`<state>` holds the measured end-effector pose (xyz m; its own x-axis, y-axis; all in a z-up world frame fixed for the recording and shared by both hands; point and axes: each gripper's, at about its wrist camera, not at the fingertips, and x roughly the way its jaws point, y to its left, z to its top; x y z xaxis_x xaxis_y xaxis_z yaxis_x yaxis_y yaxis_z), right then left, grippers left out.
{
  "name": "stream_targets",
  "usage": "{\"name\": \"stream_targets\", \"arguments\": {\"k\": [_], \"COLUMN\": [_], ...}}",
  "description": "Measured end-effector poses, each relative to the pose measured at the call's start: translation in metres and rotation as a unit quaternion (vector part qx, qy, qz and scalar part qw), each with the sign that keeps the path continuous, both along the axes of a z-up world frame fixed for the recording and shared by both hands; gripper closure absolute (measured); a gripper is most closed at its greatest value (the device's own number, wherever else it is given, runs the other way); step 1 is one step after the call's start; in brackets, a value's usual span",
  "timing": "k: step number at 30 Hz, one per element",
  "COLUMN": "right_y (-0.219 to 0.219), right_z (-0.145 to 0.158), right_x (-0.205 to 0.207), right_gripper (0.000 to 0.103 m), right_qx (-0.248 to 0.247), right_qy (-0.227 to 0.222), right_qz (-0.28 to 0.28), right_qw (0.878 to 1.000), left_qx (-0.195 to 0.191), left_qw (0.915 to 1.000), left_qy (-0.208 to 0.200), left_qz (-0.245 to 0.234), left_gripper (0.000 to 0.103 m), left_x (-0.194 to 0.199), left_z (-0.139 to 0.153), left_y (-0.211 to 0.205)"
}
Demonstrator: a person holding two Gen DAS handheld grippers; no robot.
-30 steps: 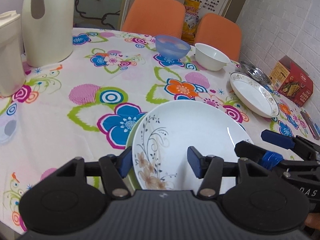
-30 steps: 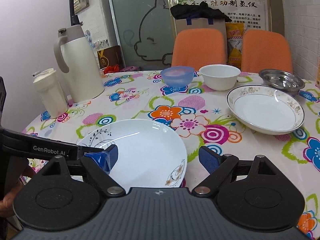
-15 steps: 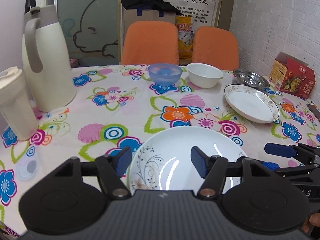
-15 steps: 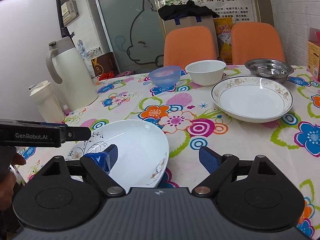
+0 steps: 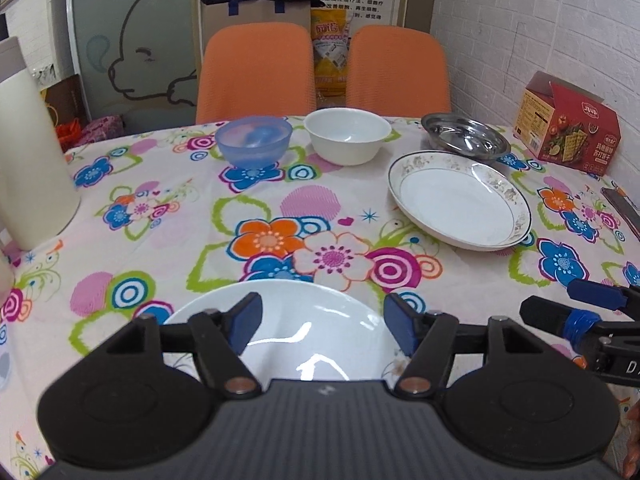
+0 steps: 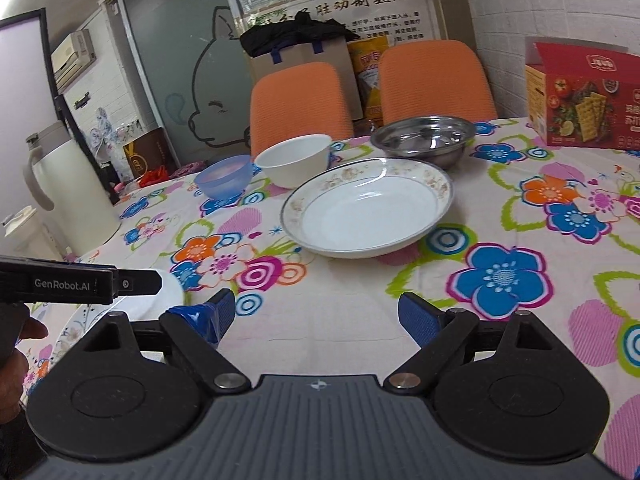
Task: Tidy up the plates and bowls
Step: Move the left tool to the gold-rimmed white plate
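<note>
A white plate with a flower print (image 5: pixel 316 336) lies at the table's near edge, right under my open left gripper (image 5: pixel 322 322); nothing is between its fingers. In the right wrist view only a sliver of that plate (image 6: pixel 170 290) shows at the left. My right gripper (image 6: pixel 316 316) is open over bare tablecloth, to the right of that plate. A deep plate with a floral rim (image 6: pixel 368 208) sits ahead of it, also seen as the rimmed plate (image 5: pixel 460 206) at right. Behind stand a blue bowl (image 5: pixel 253 141), a white bowl (image 5: pixel 347 140) and a steel dish (image 5: pixel 464 140).
A cream thermos jug (image 6: pixel 72 192) stands at the left, with a smaller cream container (image 6: pixel 24 232) beside it. A red cracker box (image 5: pixel 568 124) sits at the far right. Two orange chairs (image 5: pixel 256 68) face the table's far side. A person's hand (image 6: pixel 16 360) holds the left tool.
Both grippers have pulled back and tilted up. The right one has swung to the right, off the flower-print plate and toward the rimmed plate. The plates have not moved.
</note>
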<state>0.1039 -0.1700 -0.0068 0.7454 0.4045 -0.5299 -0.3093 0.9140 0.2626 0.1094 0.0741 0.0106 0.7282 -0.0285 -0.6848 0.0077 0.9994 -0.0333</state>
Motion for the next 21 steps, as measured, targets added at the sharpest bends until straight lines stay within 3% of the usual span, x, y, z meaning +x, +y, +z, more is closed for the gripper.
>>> {"name": "stream_targets", "arguments": {"k": [12,18,21], "right_y": [-0.046,-0.036,-0.028], "right_z": [0.002,0.017,0.013], "right_x": [0.041,0.089,0.117], "right_gripper": [0.027,0.027,0.027], "right_qx": [0.001,-0.042,-0.056], "right_qy": [0.003,-0.016,-0.003], "right_qz": [-0.028,-0.002,0.008], "right_qw": [1.0,0.999,0.998], "left_qx": [0.016,-0.028,-0.035], "left_qw": [0.9991,0.9974,0.9957], "left_qy": [0.034,0.055,0.076], "left_qz": [-0.023,-0.038,-0.04], "left_gripper": [0.036,0.035,0.035], "left_x": [0.049,0.107,0.139], "left_z": [-0.004,0.01,0.01], "left_y": [-0.04,-0.039,-0.042]}}
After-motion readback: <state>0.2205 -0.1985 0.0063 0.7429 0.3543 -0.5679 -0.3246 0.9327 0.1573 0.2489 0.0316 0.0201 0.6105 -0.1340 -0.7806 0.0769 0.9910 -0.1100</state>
